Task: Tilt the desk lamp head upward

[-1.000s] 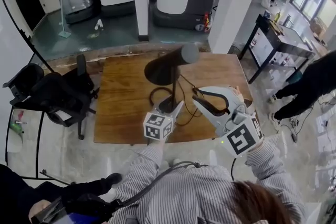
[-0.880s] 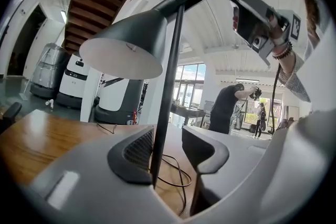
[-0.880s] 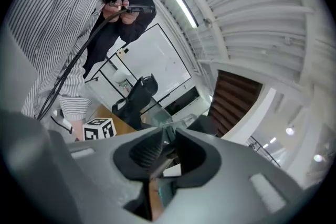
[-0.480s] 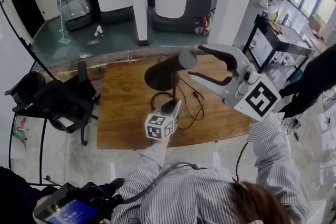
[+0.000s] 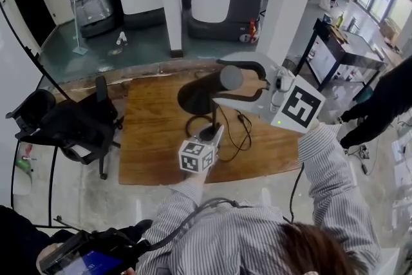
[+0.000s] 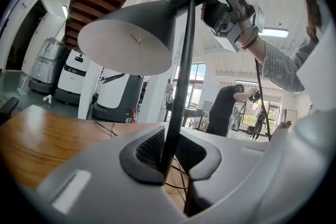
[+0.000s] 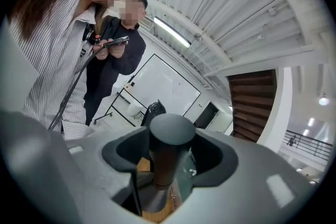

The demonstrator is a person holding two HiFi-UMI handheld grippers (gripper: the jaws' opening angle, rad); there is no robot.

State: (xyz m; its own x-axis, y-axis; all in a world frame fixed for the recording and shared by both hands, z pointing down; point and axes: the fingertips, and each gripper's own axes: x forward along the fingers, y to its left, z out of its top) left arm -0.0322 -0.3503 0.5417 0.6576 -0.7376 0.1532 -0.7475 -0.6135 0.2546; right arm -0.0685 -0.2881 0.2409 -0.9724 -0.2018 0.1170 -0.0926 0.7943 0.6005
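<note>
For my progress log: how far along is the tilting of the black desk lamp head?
Done: the left hand-held gripper, its jaws just closed further, clamps the thin black lamp stem. In hand: the right hand-held gripper, its jaws just opened wide, straddles the black cylindrical rear end of the lamp head without pressing it. Left: grip that end and tilt; the black cone-shaped shade points downward.
</note>
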